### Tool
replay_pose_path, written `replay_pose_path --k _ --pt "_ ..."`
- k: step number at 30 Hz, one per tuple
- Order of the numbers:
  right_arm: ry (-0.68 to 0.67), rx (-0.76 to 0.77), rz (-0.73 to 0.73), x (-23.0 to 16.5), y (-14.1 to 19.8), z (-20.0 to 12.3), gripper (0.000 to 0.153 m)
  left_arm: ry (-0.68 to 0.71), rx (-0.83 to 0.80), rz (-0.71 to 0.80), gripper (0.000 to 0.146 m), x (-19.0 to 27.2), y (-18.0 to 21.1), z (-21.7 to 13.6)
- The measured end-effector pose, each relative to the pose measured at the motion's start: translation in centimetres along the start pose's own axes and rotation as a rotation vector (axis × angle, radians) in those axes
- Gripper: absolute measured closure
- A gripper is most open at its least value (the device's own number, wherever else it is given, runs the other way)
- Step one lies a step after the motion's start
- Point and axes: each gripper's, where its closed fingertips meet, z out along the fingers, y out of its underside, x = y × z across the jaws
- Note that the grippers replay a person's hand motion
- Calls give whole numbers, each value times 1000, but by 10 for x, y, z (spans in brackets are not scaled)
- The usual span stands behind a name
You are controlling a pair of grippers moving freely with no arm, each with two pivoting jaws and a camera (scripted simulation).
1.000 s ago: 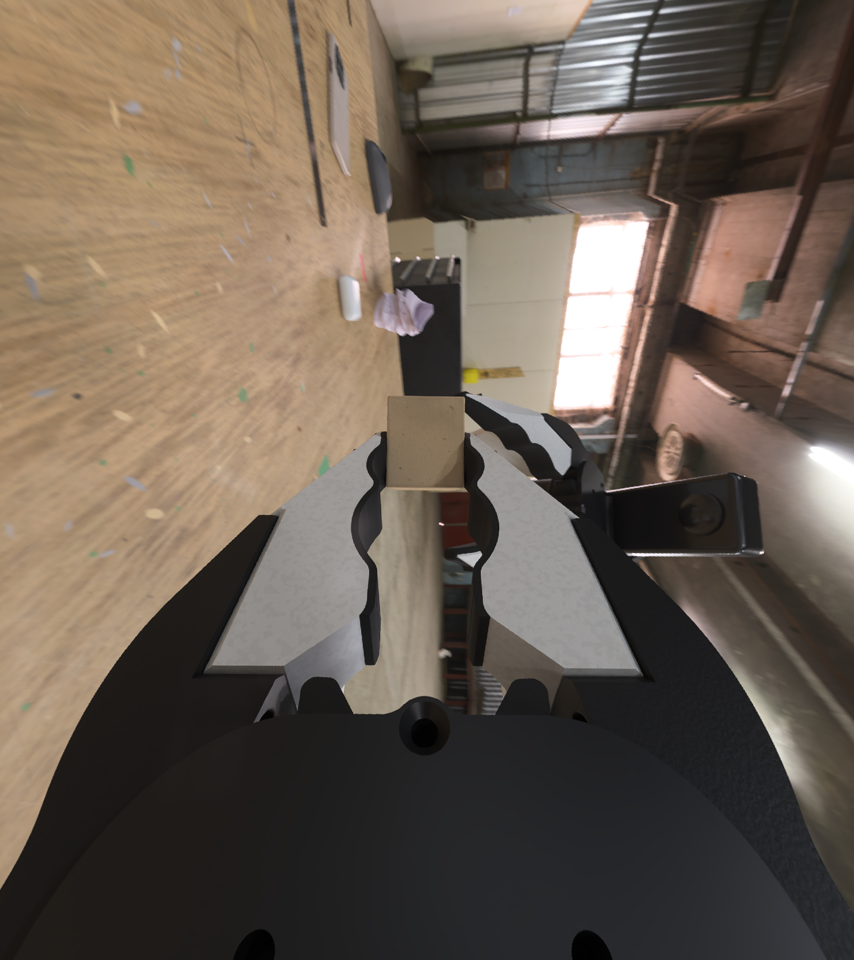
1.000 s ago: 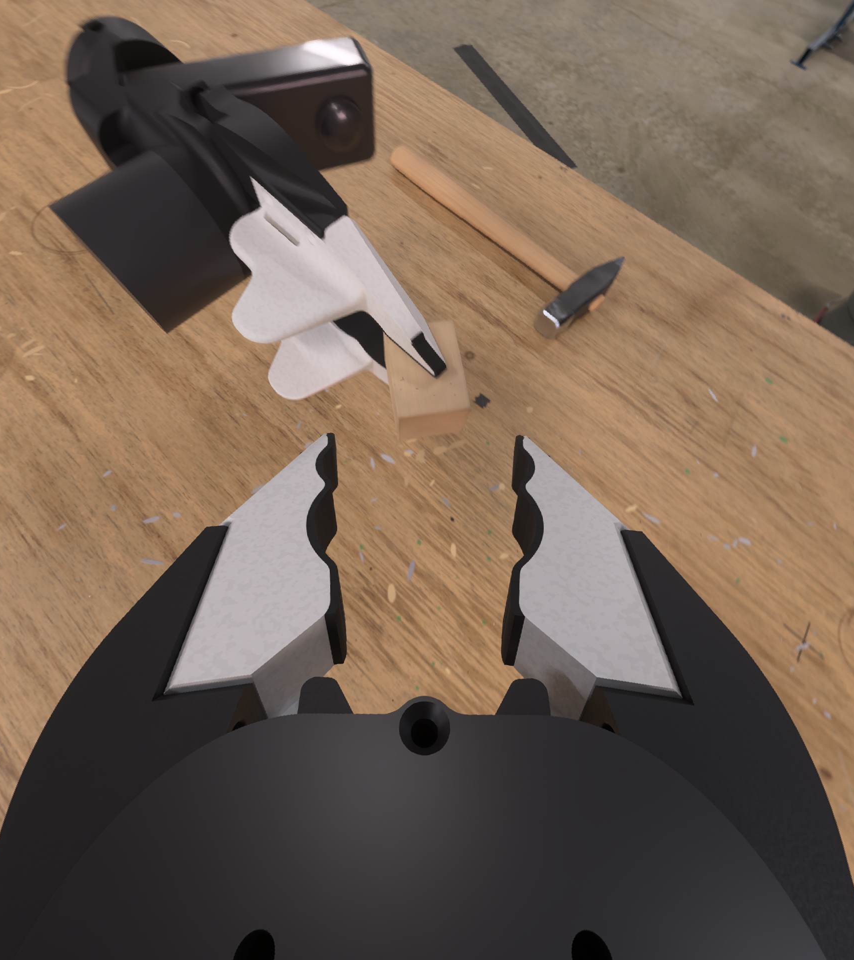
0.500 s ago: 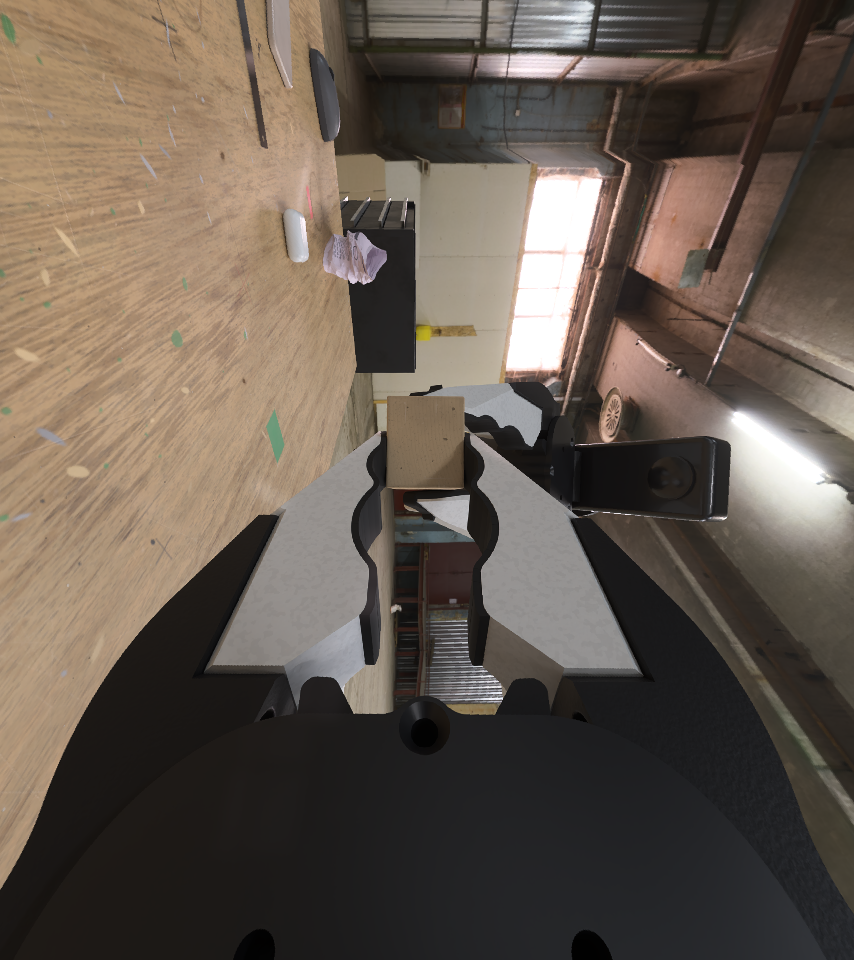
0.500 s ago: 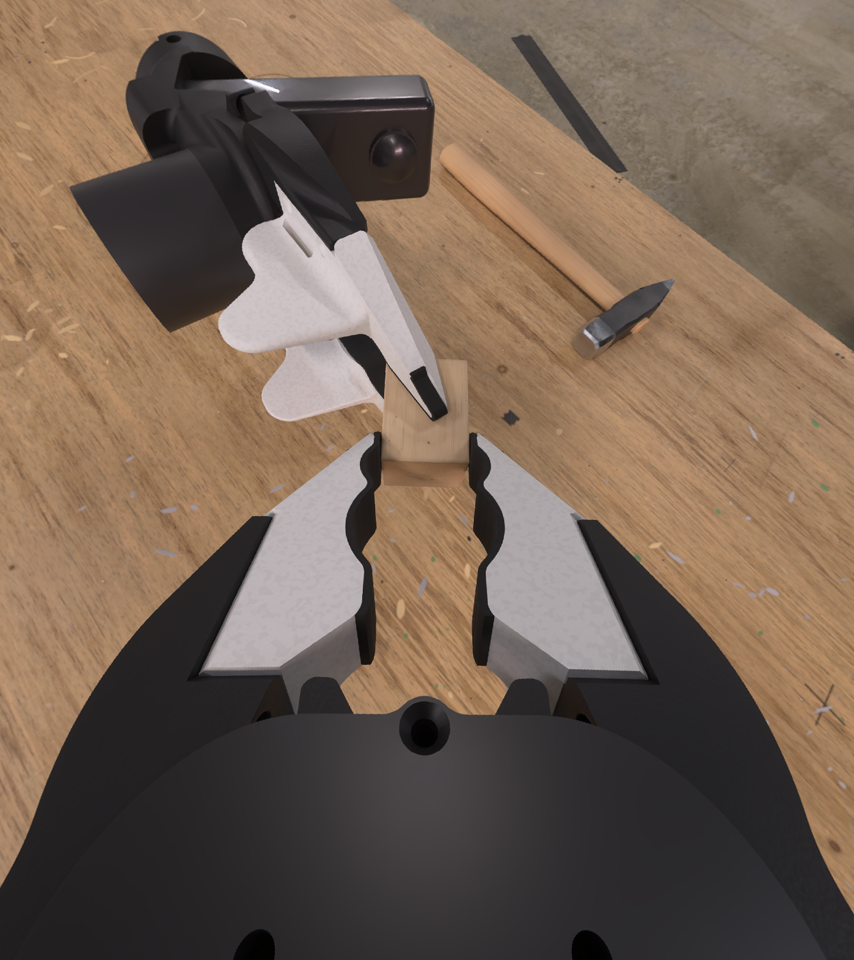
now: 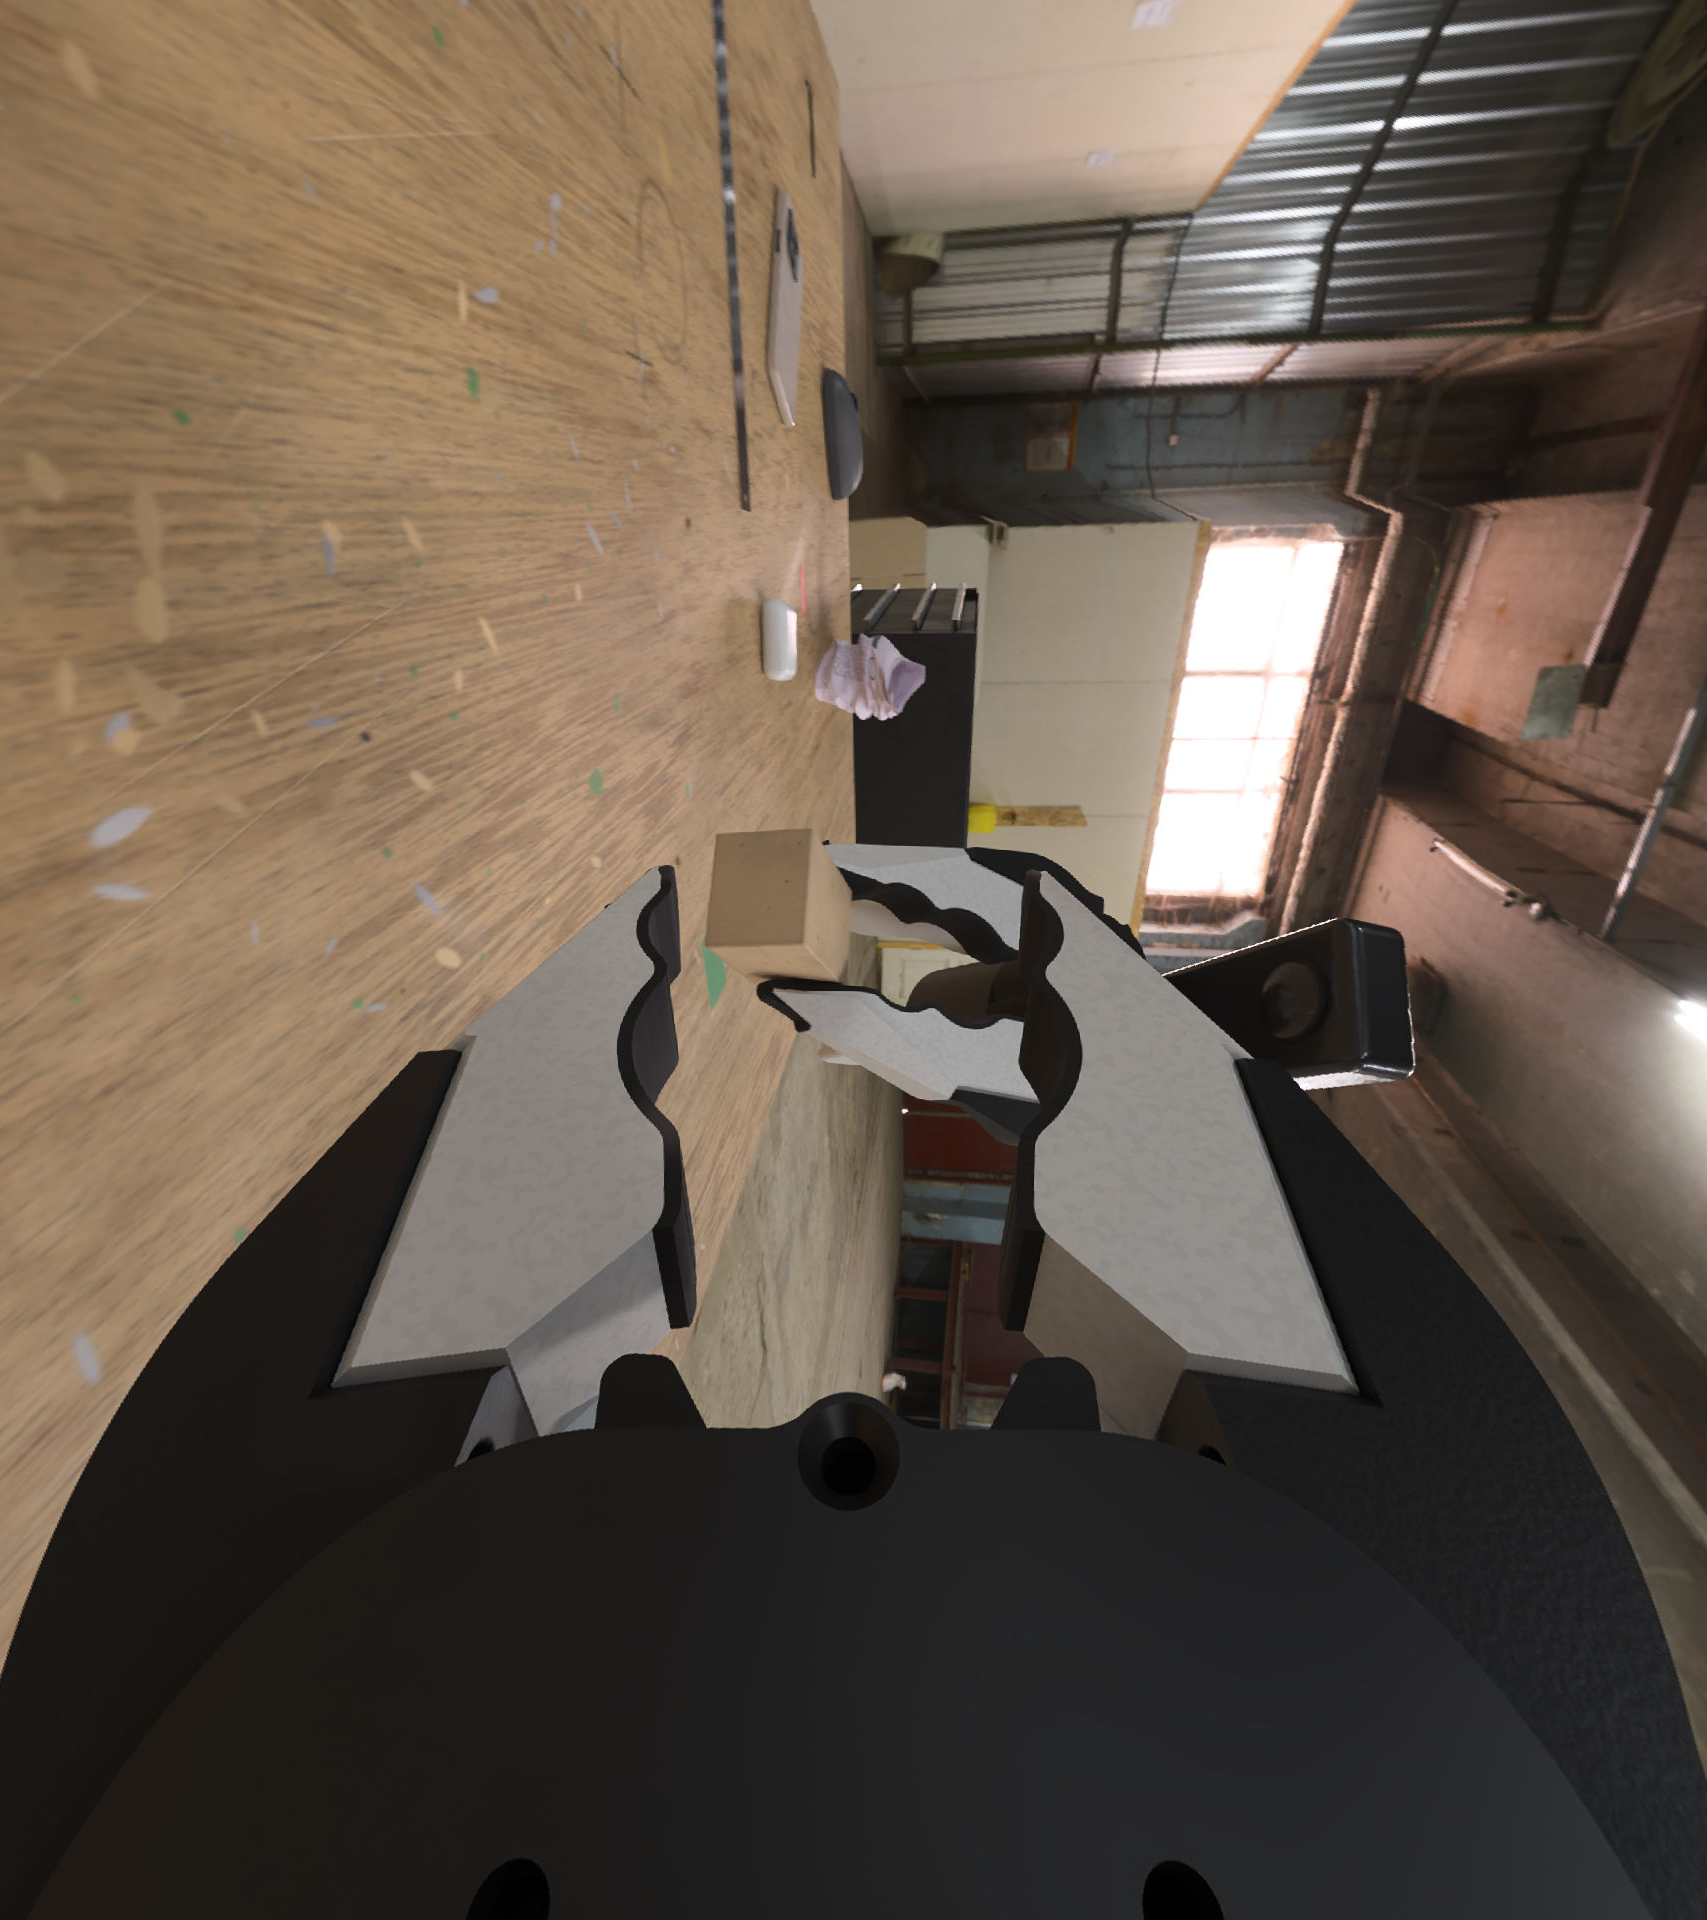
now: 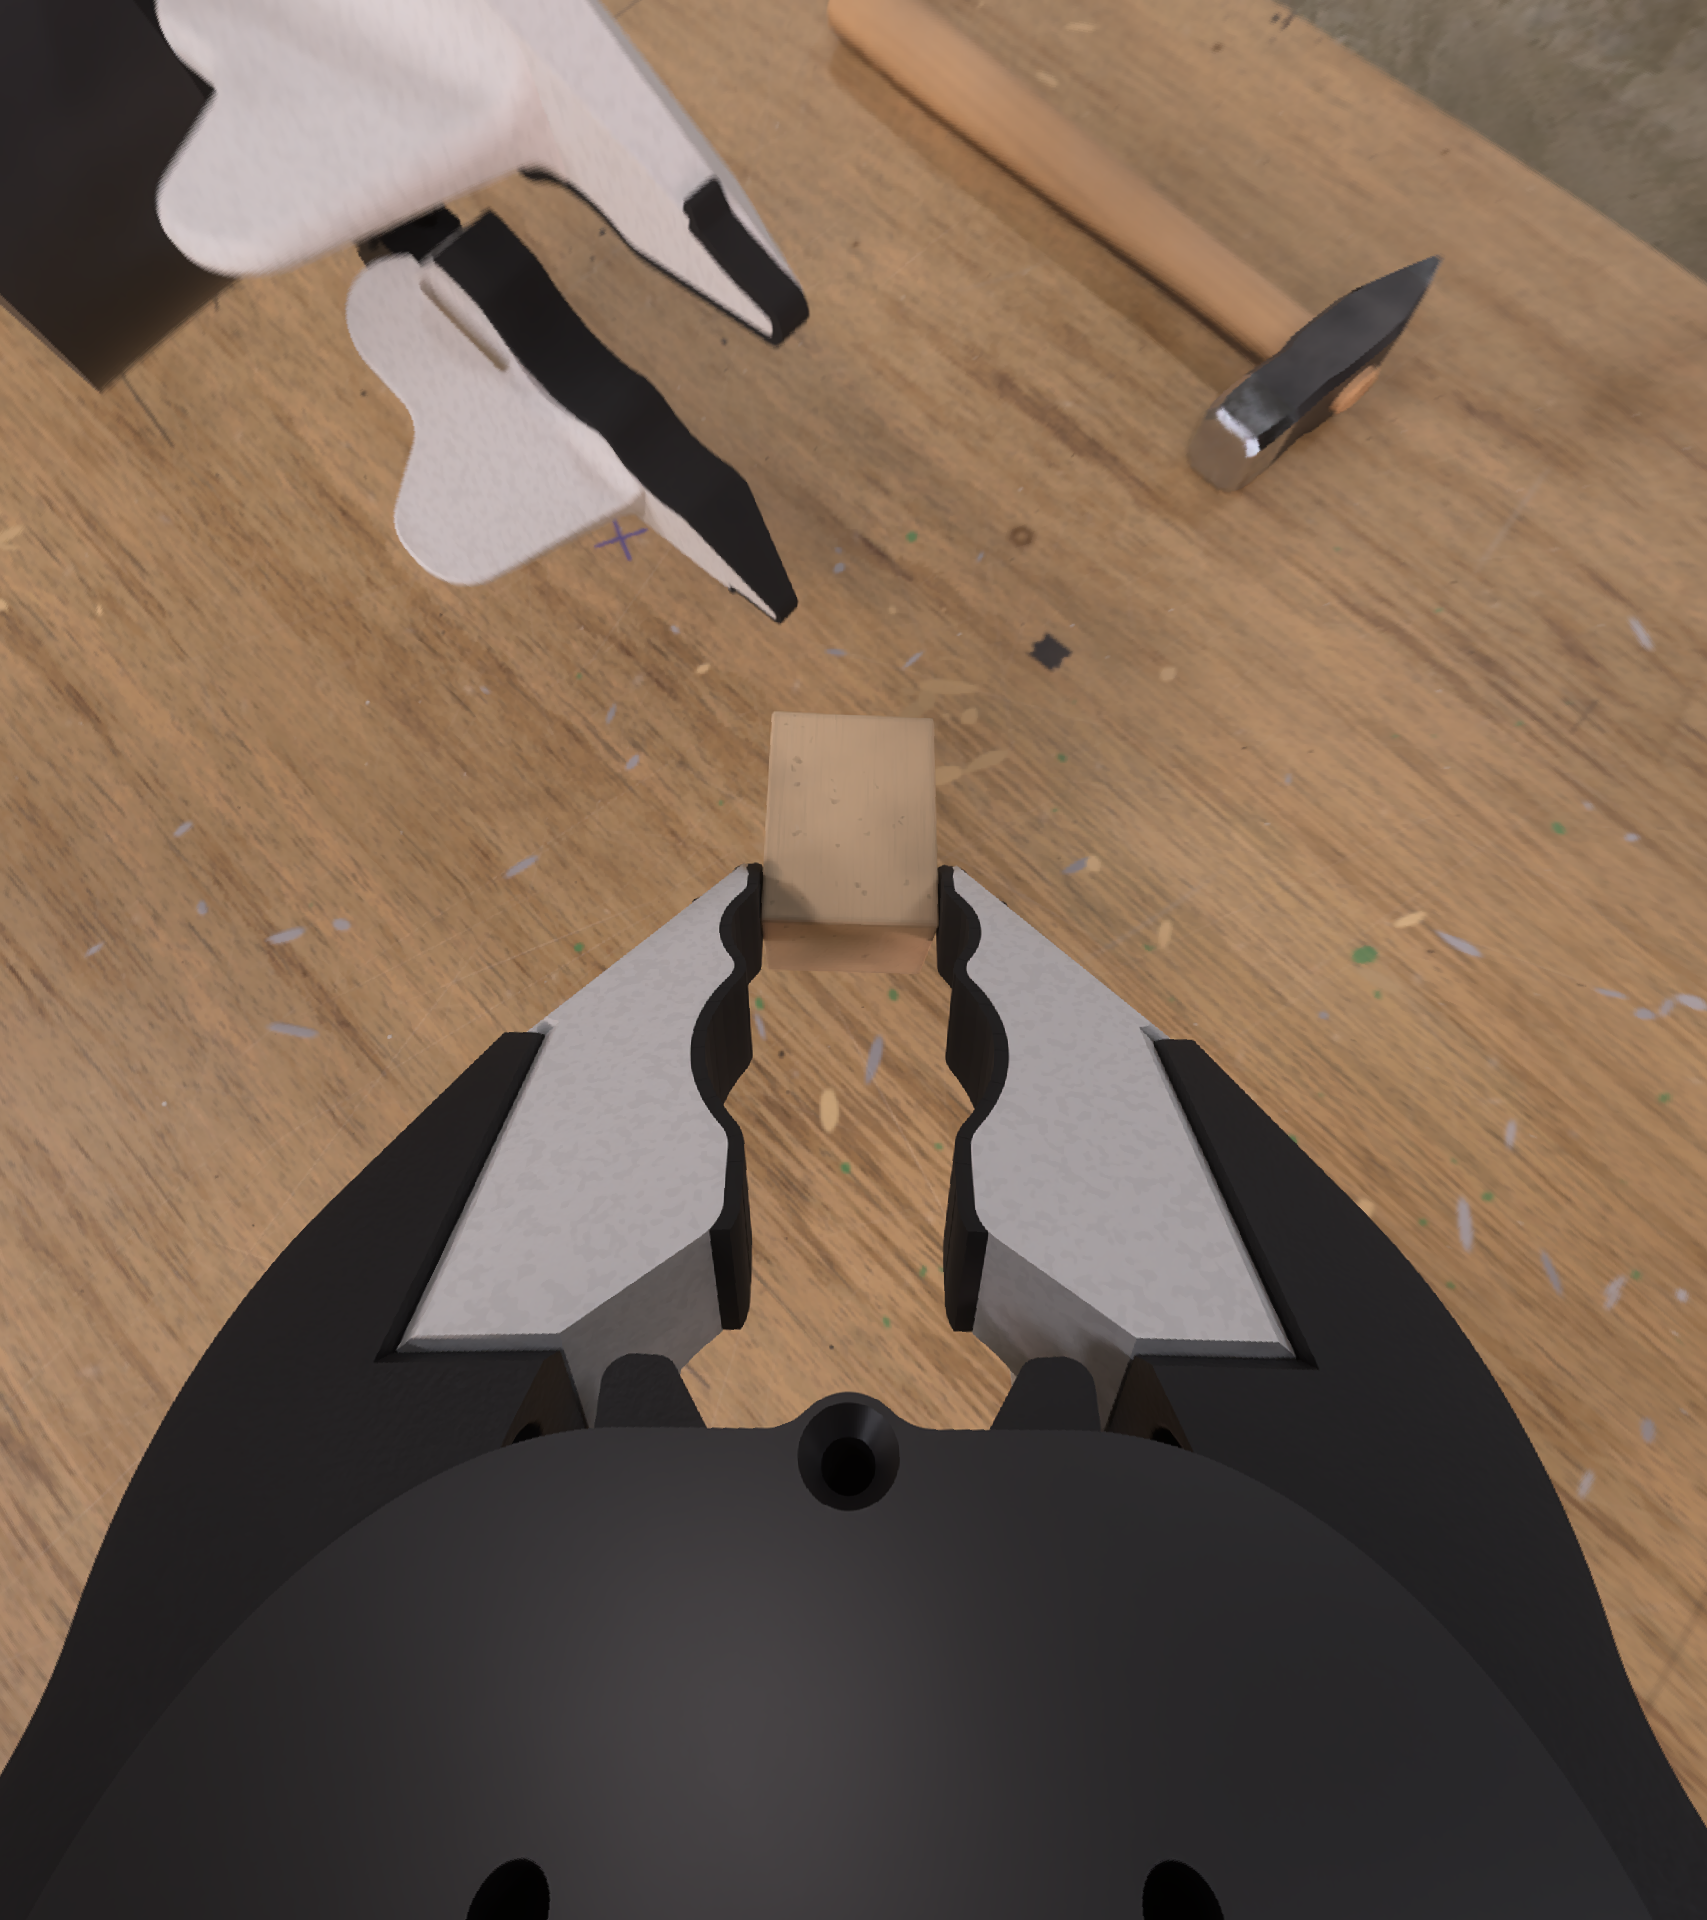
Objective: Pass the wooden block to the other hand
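Since half a second ago the left gripper [image 6: 792, 473] has let go, fingers wide, near the hammer [image 6: 1275, 384]. Right gripper [image 6: 849, 914] pinches the wooden block [image 6: 849, 821] above the tabletop [image 6: 205, 831]. Handover looks done; next, the left should retreat.

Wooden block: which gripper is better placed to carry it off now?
Right. The right gripper is shut on the wooden block, pinching its near end between its fingertips. The left gripper is open and clear of the block.
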Motion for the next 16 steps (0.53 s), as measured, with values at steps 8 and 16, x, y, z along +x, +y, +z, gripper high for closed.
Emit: replay_pose_path --k 8,16 --pt "-43 -26 -64 -14 14 32 120 -30 29 -38 80 -11 9 -16" --pt "-52 -41 -66 -14 20 47 120 -27 51 -45 94 -13 10 -27"
